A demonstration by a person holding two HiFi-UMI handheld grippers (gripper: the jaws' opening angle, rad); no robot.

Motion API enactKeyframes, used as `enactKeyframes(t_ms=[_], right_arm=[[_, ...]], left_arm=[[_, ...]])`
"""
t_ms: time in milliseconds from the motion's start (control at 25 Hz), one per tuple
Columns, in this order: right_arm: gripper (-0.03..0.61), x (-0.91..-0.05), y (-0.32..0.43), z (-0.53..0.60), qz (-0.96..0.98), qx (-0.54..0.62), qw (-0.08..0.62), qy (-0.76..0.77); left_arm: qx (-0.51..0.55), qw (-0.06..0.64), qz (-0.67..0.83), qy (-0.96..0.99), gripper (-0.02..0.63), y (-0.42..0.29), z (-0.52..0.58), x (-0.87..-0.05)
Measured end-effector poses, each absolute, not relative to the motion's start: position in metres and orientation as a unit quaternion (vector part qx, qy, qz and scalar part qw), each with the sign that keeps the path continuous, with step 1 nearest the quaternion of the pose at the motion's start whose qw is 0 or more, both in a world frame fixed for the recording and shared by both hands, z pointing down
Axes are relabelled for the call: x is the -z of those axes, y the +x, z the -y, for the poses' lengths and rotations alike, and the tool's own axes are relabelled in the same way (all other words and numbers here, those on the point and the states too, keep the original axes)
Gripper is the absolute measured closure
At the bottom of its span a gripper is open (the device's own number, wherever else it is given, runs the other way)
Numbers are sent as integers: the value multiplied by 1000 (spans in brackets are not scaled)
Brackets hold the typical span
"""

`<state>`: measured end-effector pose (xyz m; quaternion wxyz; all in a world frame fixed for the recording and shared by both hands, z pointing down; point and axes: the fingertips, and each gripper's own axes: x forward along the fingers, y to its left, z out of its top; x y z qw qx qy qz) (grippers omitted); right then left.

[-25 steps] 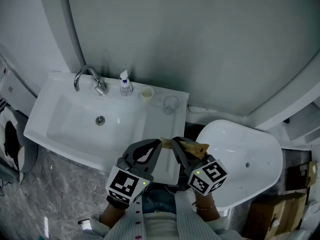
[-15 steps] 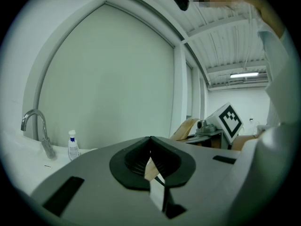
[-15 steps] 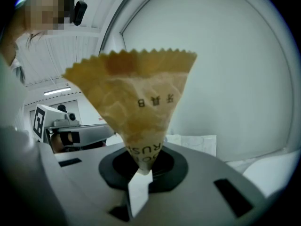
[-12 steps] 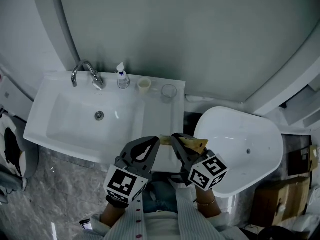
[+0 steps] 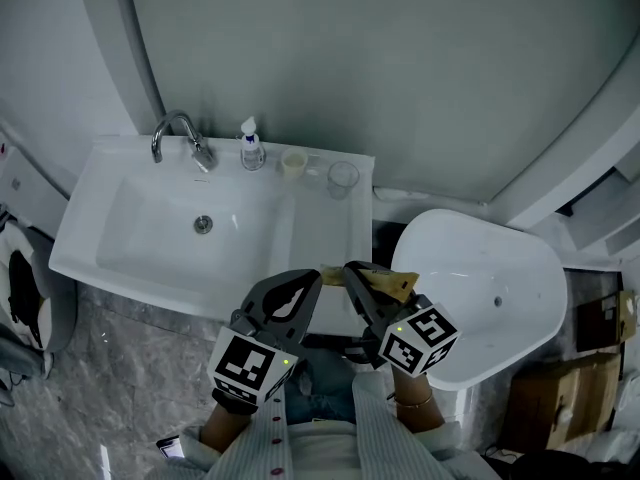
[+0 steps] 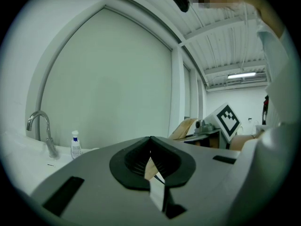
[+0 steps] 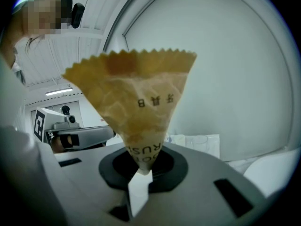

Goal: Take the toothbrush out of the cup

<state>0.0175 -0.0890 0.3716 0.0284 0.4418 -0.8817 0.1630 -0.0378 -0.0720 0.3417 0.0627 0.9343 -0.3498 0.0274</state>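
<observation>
Off the front edge of the sink [image 5: 130, 183]: my left gripper [image 5: 316, 276] and right gripper [image 5: 352, 268], drawn back slightly from it.
Right: narrow, pinching the toothbrush packet [image 7: 136, 107].
Left: closed on its tan end, I think.
Cup [image 5: 293, 162]: on the sink's back ledge; packet looks already out.
Right gripper view only: packet's print, zigzag edge.
</observation>
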Motion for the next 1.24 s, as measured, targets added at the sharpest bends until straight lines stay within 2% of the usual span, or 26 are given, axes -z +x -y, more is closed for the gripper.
enactKeyframes(t_ms=[1240], right_arm=[[548, -374, -12, 84, 884, -153, 29, 441]], left_arm=[[-18, 52, 356, 933, 597, -74, 72, -348]])
